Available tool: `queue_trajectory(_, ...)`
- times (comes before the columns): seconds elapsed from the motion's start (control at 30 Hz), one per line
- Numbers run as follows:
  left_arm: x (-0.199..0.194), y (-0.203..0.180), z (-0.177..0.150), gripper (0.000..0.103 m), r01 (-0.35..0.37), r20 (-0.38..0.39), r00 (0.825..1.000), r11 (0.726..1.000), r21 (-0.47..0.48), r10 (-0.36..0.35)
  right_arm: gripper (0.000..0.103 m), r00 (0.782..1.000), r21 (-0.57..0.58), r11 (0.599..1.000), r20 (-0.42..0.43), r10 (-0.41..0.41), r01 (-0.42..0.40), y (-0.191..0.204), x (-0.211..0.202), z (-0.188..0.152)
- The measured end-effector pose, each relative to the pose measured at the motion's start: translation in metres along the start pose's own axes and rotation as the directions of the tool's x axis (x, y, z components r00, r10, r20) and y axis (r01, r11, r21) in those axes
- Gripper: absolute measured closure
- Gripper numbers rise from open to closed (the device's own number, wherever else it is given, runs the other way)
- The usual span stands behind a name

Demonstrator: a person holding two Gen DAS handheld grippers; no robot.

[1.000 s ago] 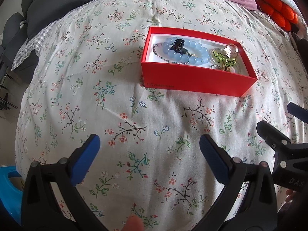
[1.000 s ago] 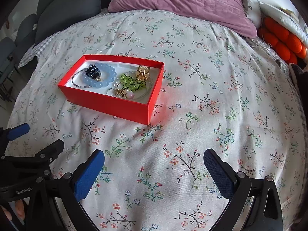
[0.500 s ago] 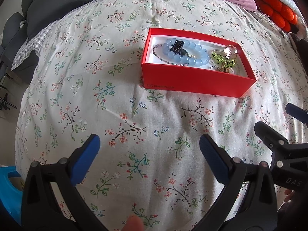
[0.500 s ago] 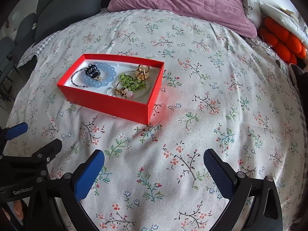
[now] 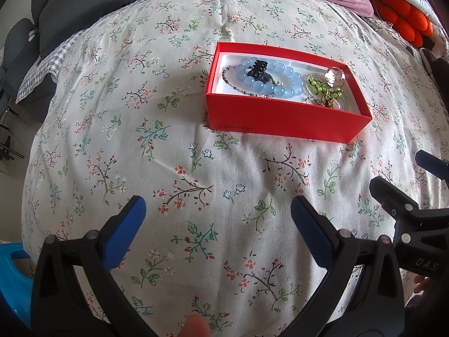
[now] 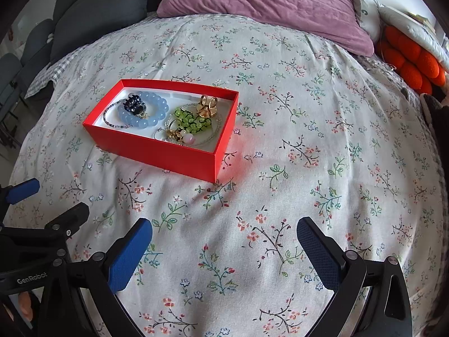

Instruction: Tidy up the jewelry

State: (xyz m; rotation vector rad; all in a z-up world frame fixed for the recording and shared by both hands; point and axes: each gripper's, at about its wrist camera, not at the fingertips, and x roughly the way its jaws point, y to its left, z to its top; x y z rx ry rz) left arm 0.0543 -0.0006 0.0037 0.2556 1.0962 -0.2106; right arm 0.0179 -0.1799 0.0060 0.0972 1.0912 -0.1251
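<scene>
A red open box [image 5: 283, 120] [image 6: 157, 151] sits on the floral bedspread. It holds a pale blue bead bracelet [image 5: 280, 90] [image 6: 157, 112], a black hair claw [image 5: 258, 68] [image 6: 134, 102], green beads [image 5: 318, 85] [image 6: 190, 120], a gold clip [image 6: 207, 106] and other small pieces. My left gripper [image 5: 217, 214] is open and empty, well in front of the box. My right gripper [image 6: 224, 238] is open and empty, in front of the box and to its right. Each gripper shows at the edge of the other's view.
A purple pillow [image 6: 269, 2] lies at the head of the bed. An orange cushion [image 6: 412, 67] is at the far right. Dark grey cushions [image 6: 95, 11] stand at the far left. A blue plastic item [image 5: 12, 272] shows at the lower left, off the bed.
Both grippers have drawn back slightly from the box. Their jaws stay open. The box and jewelry have not moved.
</scene>
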Motion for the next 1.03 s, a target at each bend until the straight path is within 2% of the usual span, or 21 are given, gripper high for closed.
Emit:
queue_trajectory(0.83, -0.0005, 0.0011, 0.0012, 0.000, 0.002, -0.003, 1.000, 1.000, -0.008, -0.002, 0.000, 1.000, 0.000, 1.000, 0.000, 0.000, 0.000, 0.0004, -0.0001, -0.0002)
queue_trajectory(0.93, -0.0004, 0.0019, 0.0005, 0.000, 0.006, 0.006, 1.000, 1.000, -0.008, -0.006, 0.000, 1.000, -0.002, 1.000, 0.000, 0.000, 0.000, 0.0005, 0.0000, -0.0003)
queue_trajectory(1.03, 0.0074, 0.0046, -0.0023, 0.000, 0.006, 0.045, 0.999, 1.000, -0.022, -0.005, 0.000, 1.000, -0.003, 1.000, -0.003, -0.003, 0.003, -0.0009, 0.0030, -0.0016)
